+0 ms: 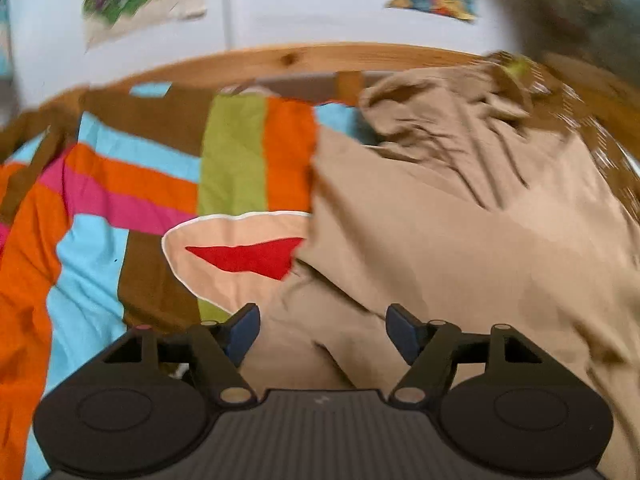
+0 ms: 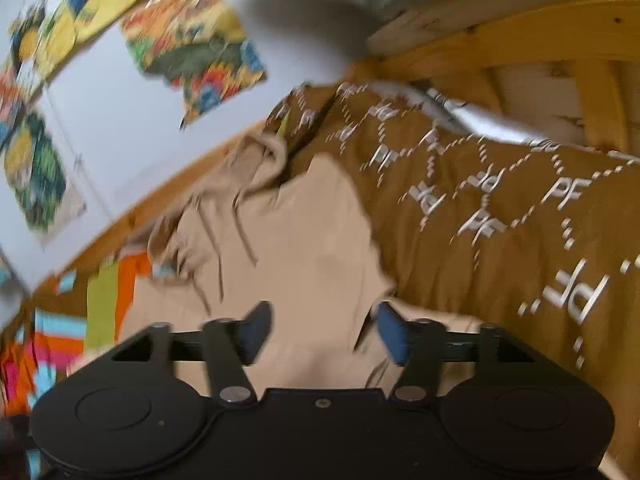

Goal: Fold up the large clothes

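Beige cloth, a hooded sweatshirt (image 1: 460, 232), is spread across the right part of a bed, over a bedspread (image 1: 132, 184) patterned in orange, blue, pink, green and brown blocks. In the left wrist view the sweatshirt is seen lying rumpled, with creases near its far end by the wooden bed frame (image 1: 280, 58). A peach patch with a red shape (image 1: 248, 258) on the bedspread is partly covered by the sweatshirt's edge. The left gripper (image 1: 322, 332) is held above the near part of the sweatshirt with its jaws spread; nothing is pinched between them, and the blue pads (image 1: 244, 332) are seen apart from the cloth.

In the right wrist view the sweatshirt (image 2: 304, 240) is seen with its hood (image 2: 256, 160) and dangling cords (image 2: 244, 236) at the far end. A brown blanket (image 2: 500, 220) printed with white letters lies just beside it on the right, and its edge touches the sweatshirt. The right gripper (image 2: 324, 332) is also spread wide over the beige cloth, with no cloth gripped. Colourful posters (image 2: 192, 40) are pinned to the white wall behind the bed. Much of both views is blurred.
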Demonstrator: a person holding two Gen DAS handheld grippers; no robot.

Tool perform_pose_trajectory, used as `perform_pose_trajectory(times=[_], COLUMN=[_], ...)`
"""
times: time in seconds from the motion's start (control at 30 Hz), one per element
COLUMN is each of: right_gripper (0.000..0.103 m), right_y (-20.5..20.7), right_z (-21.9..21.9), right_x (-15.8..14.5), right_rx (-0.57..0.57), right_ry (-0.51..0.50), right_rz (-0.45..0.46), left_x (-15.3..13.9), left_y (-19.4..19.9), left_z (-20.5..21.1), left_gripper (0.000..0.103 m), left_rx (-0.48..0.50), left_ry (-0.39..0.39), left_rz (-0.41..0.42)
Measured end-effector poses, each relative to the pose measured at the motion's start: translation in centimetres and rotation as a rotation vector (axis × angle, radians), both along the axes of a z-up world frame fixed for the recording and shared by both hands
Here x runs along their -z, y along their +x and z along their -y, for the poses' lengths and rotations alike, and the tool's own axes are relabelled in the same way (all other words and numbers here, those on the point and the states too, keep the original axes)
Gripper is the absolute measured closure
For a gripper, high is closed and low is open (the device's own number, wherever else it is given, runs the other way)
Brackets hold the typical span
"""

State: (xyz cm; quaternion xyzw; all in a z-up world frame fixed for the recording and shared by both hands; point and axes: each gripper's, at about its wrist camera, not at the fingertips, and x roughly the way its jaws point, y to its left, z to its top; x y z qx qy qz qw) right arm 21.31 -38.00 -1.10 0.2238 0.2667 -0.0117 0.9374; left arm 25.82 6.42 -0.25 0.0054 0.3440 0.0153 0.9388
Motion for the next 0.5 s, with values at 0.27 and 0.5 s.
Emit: perform_pose_trajectory(times=[0.27, 0.5], right_gripper=[0.027, 0.015], right_y=[0.8, 1.2], right_z=[-6.4, -9.6], right_x=[2.7, 6.2], right_rx=[-0.056, -0.189], right_ry=[-0.316, -0.57], right_rz=[-0.158, -0.169], left_x=[1.4, 4.7], left_y=[8.3, 11.0], left_z=[-0.5, -0.4], left_gripper=[0.022, 0.023], left_rx=[-0.008, -0.088], left_ry=[0.062, 0.083], left_rz=[-0.143, -0.19])
